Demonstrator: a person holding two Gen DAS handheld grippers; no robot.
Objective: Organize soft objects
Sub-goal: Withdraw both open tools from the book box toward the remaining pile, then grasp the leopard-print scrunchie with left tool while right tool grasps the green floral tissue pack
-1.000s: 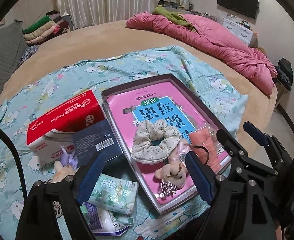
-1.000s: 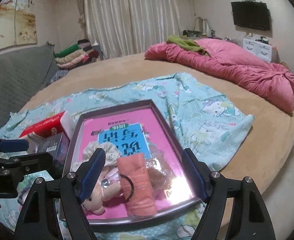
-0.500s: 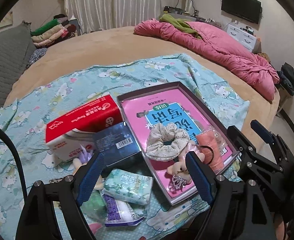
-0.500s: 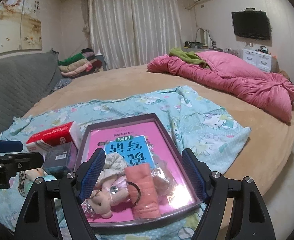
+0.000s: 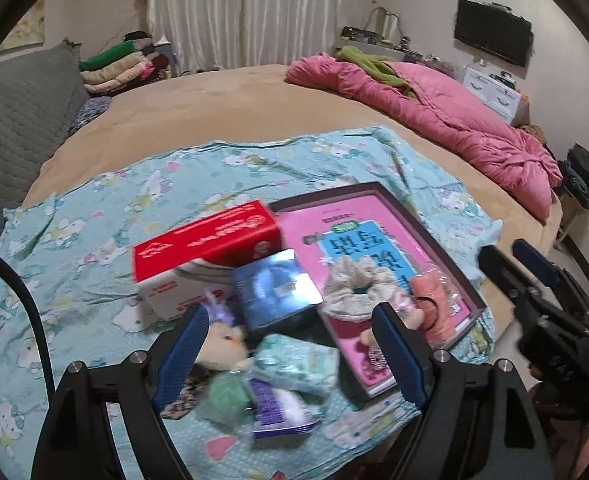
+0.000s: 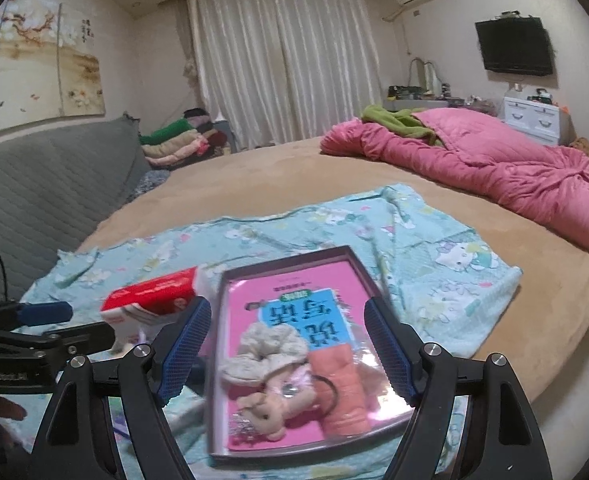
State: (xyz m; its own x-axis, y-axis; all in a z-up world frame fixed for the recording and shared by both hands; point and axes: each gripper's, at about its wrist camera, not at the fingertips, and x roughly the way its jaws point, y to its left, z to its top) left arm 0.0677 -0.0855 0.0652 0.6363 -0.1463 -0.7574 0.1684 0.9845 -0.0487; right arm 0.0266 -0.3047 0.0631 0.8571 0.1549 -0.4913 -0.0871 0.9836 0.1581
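Observation:
A dark-rimmed tray (image 5: 410,208) (image 6: 290,258) with a pink book inside lies on a teal cartoon-print sheet. In it are a cream scrunchie (image 5: 358,290) (image 6: 270,350), a small plush bear (image 6: 264,410), a salmon cloth roll (image 6: 340,390) and a black hair tie (image 6: 328,394). Left of the tray lie a cream plush toy (image 5: 224,340), a tissue pack (image 5: 294,362) and a green soft item (image 5: 228,392). My left gripper (image 5: 290,354) is open above these. My right gripper (image 6: 286,354) is open above the tray's near end.
A red tissue box (image 5: 206,240) (image 6: 154,294) and a blue box (image 5: 274,288) sit left of the tray. A pink quilt (image 6: 474,164) lies at the bed's far right. Folded clothes (image 6: 178,140) and a grey headboard (image 6: 46,184) are at the far left.
Both grippers have drawn back and lifted away from the tray, so the bed and room show more. Both stay open. The objects have not moved.

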